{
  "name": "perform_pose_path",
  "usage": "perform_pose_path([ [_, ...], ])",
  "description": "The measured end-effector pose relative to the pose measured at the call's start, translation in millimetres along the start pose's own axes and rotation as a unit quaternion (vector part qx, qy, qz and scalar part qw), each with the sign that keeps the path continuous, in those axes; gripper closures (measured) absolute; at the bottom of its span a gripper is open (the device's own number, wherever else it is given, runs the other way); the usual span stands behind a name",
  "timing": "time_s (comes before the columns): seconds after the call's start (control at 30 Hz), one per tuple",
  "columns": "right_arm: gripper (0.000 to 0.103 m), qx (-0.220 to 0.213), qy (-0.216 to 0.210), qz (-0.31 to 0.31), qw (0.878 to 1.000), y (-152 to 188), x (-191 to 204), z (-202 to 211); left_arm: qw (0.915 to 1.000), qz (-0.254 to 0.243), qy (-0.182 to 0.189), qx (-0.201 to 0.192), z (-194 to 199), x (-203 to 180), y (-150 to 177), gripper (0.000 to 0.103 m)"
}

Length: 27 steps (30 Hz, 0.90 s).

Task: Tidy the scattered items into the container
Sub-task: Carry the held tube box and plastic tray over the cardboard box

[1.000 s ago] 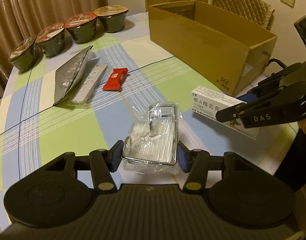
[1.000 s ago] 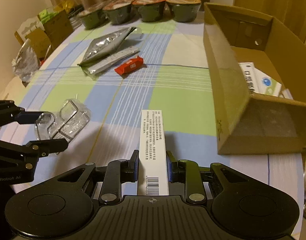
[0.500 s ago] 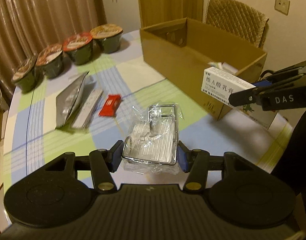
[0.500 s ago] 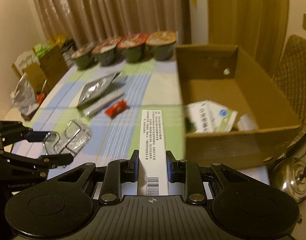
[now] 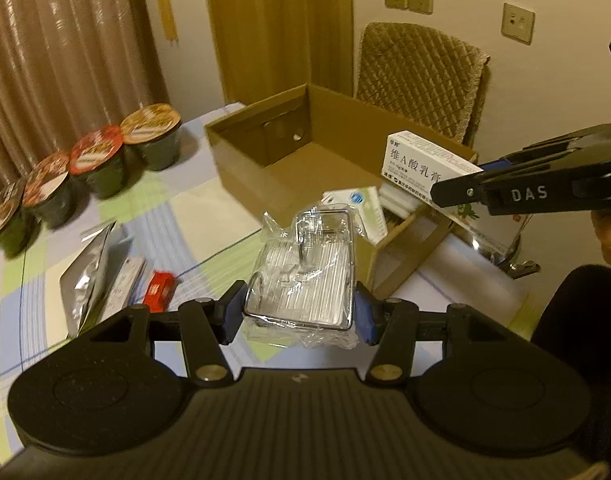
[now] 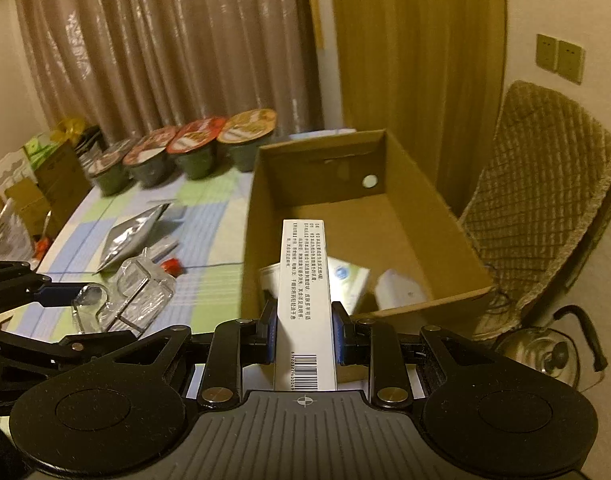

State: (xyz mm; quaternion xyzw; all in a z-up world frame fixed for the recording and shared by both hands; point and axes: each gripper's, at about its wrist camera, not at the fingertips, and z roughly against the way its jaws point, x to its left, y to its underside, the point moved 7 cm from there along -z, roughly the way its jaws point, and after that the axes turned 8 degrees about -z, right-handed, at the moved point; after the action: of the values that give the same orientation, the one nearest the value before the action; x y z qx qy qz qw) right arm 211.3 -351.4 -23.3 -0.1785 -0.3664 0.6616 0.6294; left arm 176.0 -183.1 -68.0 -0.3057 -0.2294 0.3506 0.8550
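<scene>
The left claw (image 5: 298, 314) is closed on a plastic-wrapped wire rack (image 5: 303, 276), which is gripped at both sides by the blue pads and held up above the table (image 5: 177, 216). Just ahead of this claw and slightly to its right, the near corner of the open cardboard box (image 5: 241, 168) is seen. The right claw (image 6: 304, 334) is clamped on a long white medicine carton (image 6: 304, 300), which is pinched across its narrow width with the barcode end nearest the claw. The carton is held over the near end of the box (image 6: 445, 220), its far end pointing into the opening. Below it, inside the box, white packets (image 6: 351, 280) are seen lying on the bottom. To the left of the right claw, still out on the table, a silver foil pouch (image 6: 133, 236) and a small red packet (image 6: 173, 266) are seen, and farther off a row of four lidded bowls (image 6: 193, 156) is lined up.
</scene>
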Motion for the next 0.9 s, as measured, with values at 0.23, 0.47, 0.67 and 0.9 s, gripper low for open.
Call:
perform_pose_path([
  [0.23,0.075,-0.006,0.012,-0.005,1.000,-9,-21,-3,0.9998,-0.016,0.009,-0.009,-11,-12,-24,0.053],
  [0.47,0.075,-0.013,0.020,-0.004,1.000,-19,-34,-6,0.9995,-0.023,0.012,-0.015,-19,-18,-41,0.053],
  [0.67,0.074,-0.015,0.025,-0.001,1.000,-26,-40,-11,0.9995,-0.024,0.013,-0.017,-26,-20,-51,0.053],
  [0.9,0.075,-0.014,0.031,0.004,0.999,-30,-45,-19,0.9996,-0.019,0.014,-0.014,-35,-20,-53,0.053],
])
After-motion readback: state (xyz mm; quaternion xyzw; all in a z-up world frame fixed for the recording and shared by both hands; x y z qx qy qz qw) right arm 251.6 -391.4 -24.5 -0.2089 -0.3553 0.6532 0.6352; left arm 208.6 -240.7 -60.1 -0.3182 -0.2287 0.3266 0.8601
